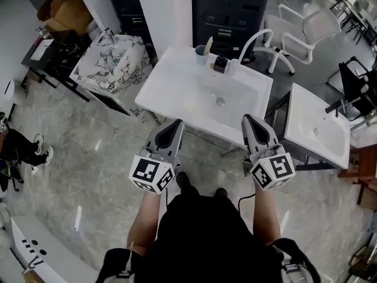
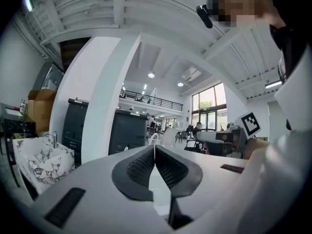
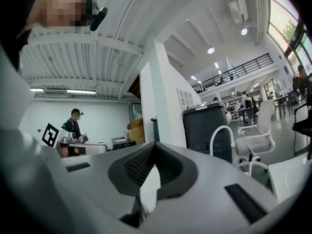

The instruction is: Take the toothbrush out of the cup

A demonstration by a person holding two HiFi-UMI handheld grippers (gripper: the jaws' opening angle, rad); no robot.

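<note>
Toothbrush [image 1: 208,43] in the cup [image 1: 201,53], top end sticking up past the rim and leaning toward the right. Cup on the white bench [image 1: 171,84] at its far edge, near the far left corner, just beside a small black box [image 1: 220,63]. Drain [image 1: 220,101] in the middle of the bench's shallow basin.

Left hand-held gripper [image 1: 176,124] at the near edge of the bench, toward the near left corner, pointing level. Jaws pressed together, ribbed pads [image 2: 141,167] meeting at the tip, nothing between them.

Right hand-held gripper [image 1: 248,119] at the near edge too, toward the near right corner, pointing level. Jaws likewise closed tip to tip, holding nothing.

Both well apart from the cup, with the whole basin lying between.

Dark cabinet [image 1: 230,7] behind the far edge, white chair [image 1: 306,37] beyond the far right corner, second white basin [image 1: 321,128] off the right edge.
</note>
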